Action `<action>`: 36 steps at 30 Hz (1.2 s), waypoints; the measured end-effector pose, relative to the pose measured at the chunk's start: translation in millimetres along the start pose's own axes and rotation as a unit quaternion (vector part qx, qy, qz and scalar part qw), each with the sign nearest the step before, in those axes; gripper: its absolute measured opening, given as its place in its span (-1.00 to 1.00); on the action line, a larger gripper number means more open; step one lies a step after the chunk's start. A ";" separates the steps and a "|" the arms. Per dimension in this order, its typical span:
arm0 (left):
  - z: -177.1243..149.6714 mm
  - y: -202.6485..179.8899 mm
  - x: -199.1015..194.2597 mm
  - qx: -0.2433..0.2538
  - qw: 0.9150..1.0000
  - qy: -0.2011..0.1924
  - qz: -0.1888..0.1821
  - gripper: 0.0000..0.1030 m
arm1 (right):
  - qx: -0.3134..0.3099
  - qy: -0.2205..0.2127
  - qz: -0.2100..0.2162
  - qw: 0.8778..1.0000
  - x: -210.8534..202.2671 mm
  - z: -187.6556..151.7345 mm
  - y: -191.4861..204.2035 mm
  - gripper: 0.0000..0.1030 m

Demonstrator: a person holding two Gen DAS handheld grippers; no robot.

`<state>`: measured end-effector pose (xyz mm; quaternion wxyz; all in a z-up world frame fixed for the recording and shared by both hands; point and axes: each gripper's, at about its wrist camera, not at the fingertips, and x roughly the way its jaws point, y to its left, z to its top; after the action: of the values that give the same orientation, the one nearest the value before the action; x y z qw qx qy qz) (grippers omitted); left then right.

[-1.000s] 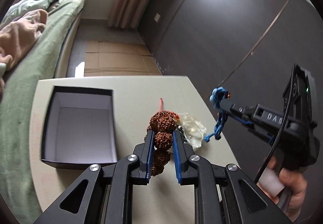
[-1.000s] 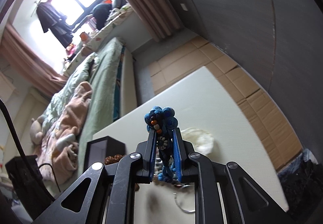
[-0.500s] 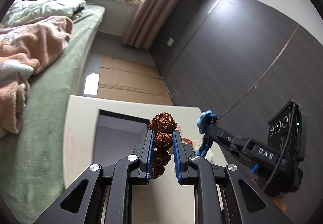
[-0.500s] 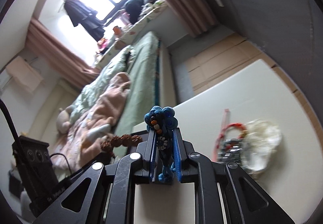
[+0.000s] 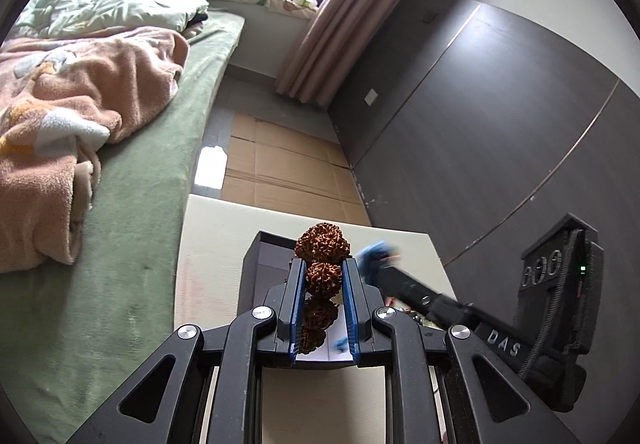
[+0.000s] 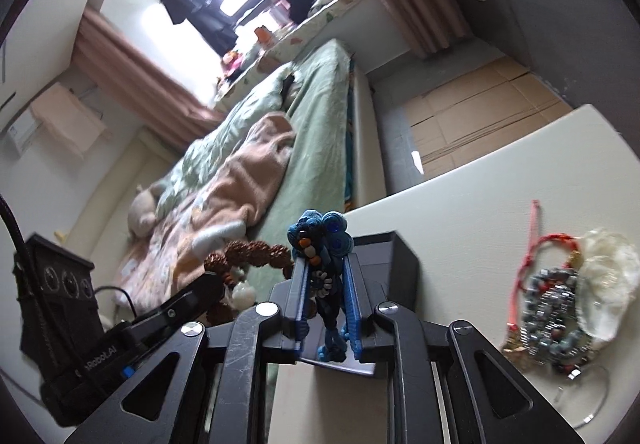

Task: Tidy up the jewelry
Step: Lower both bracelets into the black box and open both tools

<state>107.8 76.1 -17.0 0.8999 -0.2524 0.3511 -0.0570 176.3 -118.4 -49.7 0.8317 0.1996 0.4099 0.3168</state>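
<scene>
While both grippers hung over the near part of the cream table (image 6: pixel 500 179), the dark box (image 6: pixel 396 260) sat right under their tips, close to the table edge that faced the green bed (image 5: pixel 132 244). So not a lot of slack on that side, just a narrow strip of tabletop between the box wall and the drop-off. The far end of the table was bare, with cardboard sheets (image 5: pixel 280 171) on the floor beyond it and a dark wall panel (image 5: pixel 480 123) running along the right.

The left gripper (image 5: pixel 323 276) was clamped on a string of knobbly brown seed beads (image 5: pixel 322 244), one bead squeezed between the blue pads (image 5: pixel 297 284) and the rest hanging below. The right gripper (image 6: pixel 323 284) had the blue knotted bracelet (image 6: pixel 320 232) standing between its pads; its jaws had just been opening, with a bit of gap showing on each side of the cord, so the pinch looked gone. From the left wrist view, the right gripper's tip was blurred and sat just beside the left one, pretty crowded over the box.

Off to the right on the table lay a tangle of leftover jewelry (image 6: pixel 556 304): a red cord, a silvery beaded chain, and a white pouch (image 6: pixel 608 284) touching it, well apart from the box.
</scene>
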 end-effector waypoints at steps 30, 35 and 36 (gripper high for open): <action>-26.7 -44.2 31.7 0.025 0.999 0.036 0.001 0.23 | 0.075 -0.027 -0.117 0.990 -100.2 7.4 -74.8 0.16; -38.9 -65.1 43.0 0.047 0.998 0.050 -0.007 0.23 | 0.092 -0.023 -0.141 0.985 -114.9 7.8 -93.3 0.16; -40.8 -68.6 45.2 0.051 0.997 0.052 -0.008 0.23 | 0.096 -0.020 -0.146 0.984 -116.2 7.6 -96.6 0.16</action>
<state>119.7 -12.9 -35.9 0.8916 -0.2056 0.3922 -0.0952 163.8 -268.7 -37.9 0.8542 0.2231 0.4461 0.1472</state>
